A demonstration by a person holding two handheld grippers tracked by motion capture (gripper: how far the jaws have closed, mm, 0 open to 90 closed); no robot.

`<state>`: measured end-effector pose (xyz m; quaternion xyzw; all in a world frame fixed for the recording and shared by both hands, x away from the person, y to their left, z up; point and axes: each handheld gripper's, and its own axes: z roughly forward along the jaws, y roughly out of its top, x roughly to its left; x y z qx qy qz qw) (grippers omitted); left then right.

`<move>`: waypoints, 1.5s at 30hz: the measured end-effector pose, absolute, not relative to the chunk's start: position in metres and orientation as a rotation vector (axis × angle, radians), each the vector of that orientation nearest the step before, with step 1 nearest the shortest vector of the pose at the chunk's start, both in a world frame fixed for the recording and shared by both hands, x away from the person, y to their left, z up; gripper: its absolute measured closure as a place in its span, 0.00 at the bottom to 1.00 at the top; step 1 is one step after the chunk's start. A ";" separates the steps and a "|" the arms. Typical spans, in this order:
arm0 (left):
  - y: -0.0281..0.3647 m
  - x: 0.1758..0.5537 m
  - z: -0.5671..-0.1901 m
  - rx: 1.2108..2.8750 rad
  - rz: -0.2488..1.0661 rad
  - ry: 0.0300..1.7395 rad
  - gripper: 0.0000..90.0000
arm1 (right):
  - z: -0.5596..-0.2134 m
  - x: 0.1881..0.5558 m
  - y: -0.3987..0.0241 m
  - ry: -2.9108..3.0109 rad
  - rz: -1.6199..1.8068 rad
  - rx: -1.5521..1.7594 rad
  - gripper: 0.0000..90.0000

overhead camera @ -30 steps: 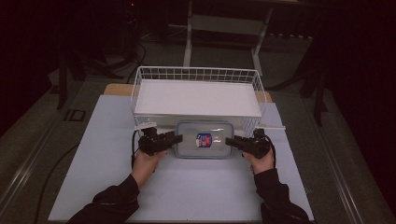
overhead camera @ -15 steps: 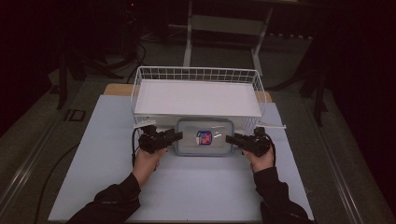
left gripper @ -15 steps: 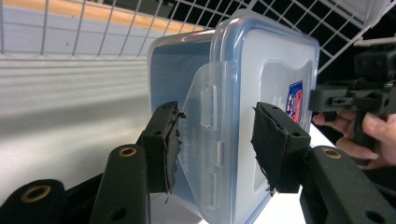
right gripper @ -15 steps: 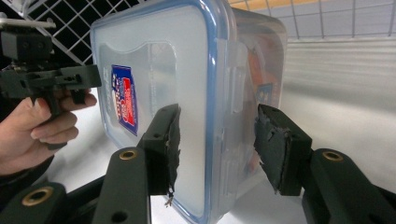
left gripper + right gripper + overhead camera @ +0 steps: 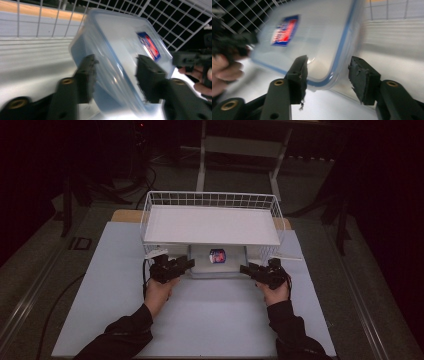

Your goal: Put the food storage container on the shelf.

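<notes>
Right now, low in the high view, I have my left gripper [image 5: 186, 265] and my right gripper [image 5: 248, 269] flanking a clear rectangular plastic food container with a blue-rimmed lid and a red-and-blue label [image 5: 218, 261]. It sits at centre frame, pushed partly under the white shelf board of a white wire basket rack [image 5: 211, 224] that stands on the pale blue table mat [image 5: 215, 315].

Looking along the left gripper's own view, its jaws have just been closing and are clamped across the container's [image 5: 120, 50] corner, one pad on the side wall and the other on the lid, and the box sits tilted between them. Along the right gripper's view, the jaws have just been opening; they straddle the opposite corner [image 5: 322, 35], but I see a gap at the right pad, so I judge that side let go.

I expect the container to be light and probably empty, stiff enough to hold shape, though the smooth plastic will slip and the thin walls may flex. The best purchase, I think, is over the raised lid rim at the short ends, not the bare wall.

Farther up the frame, behind the rack, lie a dark floor and grey frame legs [image 5: 202, 155].
</notes>
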<state>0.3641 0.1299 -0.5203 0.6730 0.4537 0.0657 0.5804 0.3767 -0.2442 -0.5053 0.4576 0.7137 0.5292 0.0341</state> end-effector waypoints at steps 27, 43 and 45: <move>0.138 0.326 -0.502 1.663 0.116 0.987 0.32 | -0.476 0.335 -0.219 2.173 1.551 1.245 0.45; 0.155 0.279 -0.496 1.729 0.143 0.884 0.00 | -0.497 0.323 -0.181 2.305 1.416 1.164 0.86; 0.158 0.276 -0.501 1.727 0.157 0.890 0.00 | -0.500 0.325 -0.177 2.302 1.388 1.174 1.00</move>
